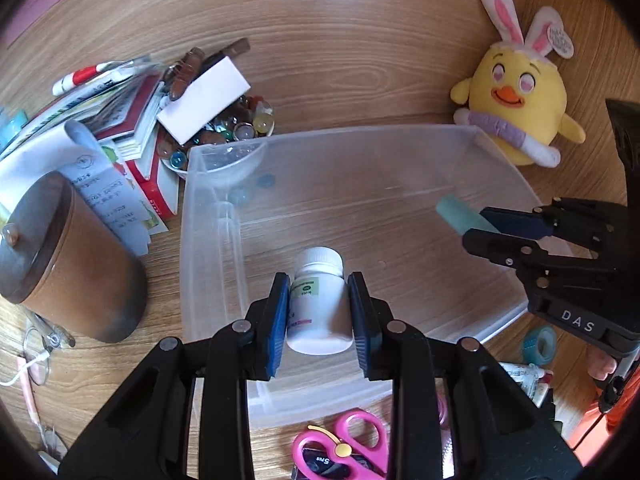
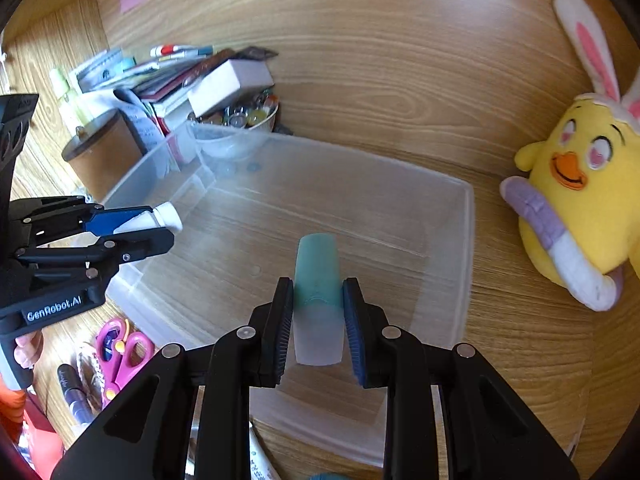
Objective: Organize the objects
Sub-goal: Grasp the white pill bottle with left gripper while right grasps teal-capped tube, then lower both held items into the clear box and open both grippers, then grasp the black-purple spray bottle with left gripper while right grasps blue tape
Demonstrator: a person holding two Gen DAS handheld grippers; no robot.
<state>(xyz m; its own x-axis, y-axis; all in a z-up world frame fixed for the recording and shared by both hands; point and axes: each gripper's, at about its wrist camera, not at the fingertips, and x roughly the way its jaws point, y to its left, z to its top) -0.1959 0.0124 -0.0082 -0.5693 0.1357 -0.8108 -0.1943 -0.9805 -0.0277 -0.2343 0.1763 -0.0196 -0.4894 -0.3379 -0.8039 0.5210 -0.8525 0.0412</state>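
My left gripper is shut on a white pill bottle with a white cap, held over the near part of a clear plastic bin. It also shows in the right wrist view with the white pill bottle in it. My right gripper is shut on a teal, frosted tube-shaped container, held over the clear bin. In the left wrist view the right gripper holds the teal container over the bin's right side.
A yellow chick plush sits right of the bin. A brown lidded cup, a stack of booklets and a bowl of glass marbles stand left. Pink scissors, a tape roll and a tube lie near.
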